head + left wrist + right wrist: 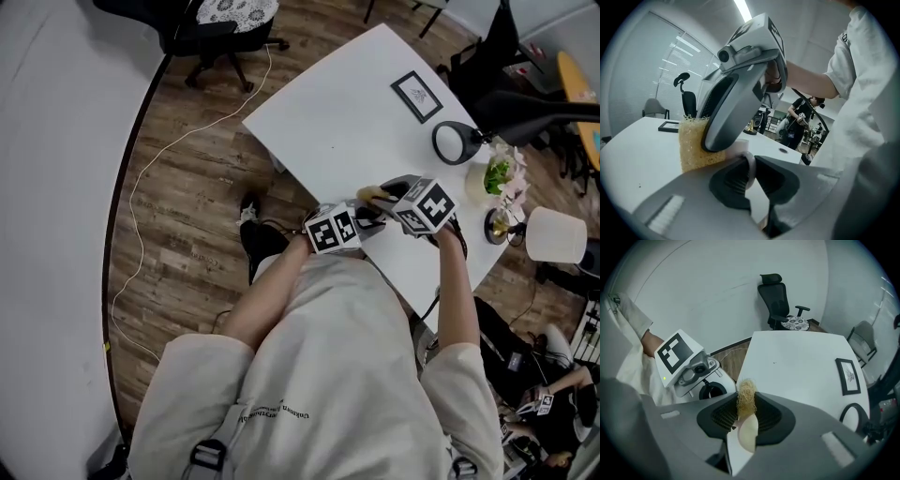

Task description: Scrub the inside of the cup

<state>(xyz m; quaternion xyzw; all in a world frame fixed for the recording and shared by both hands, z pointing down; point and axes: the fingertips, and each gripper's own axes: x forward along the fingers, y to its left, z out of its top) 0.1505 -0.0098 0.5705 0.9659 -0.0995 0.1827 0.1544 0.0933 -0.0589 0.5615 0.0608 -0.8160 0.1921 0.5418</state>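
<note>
**Sponge beside the cup, over the counter edge**

The left gripper point(750, 174) has its jaws pinched on the thin white wall of the cup point(750, 162). The right gripper point(746, 414) has its jaws clamped on a yellow sponge point(746, 398), just beside the cup. Both are close together above the white counter's point(356, 103) near edge.

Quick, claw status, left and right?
Left claw: closed on the cup.
Right claw: closed on the sponge.
</note>
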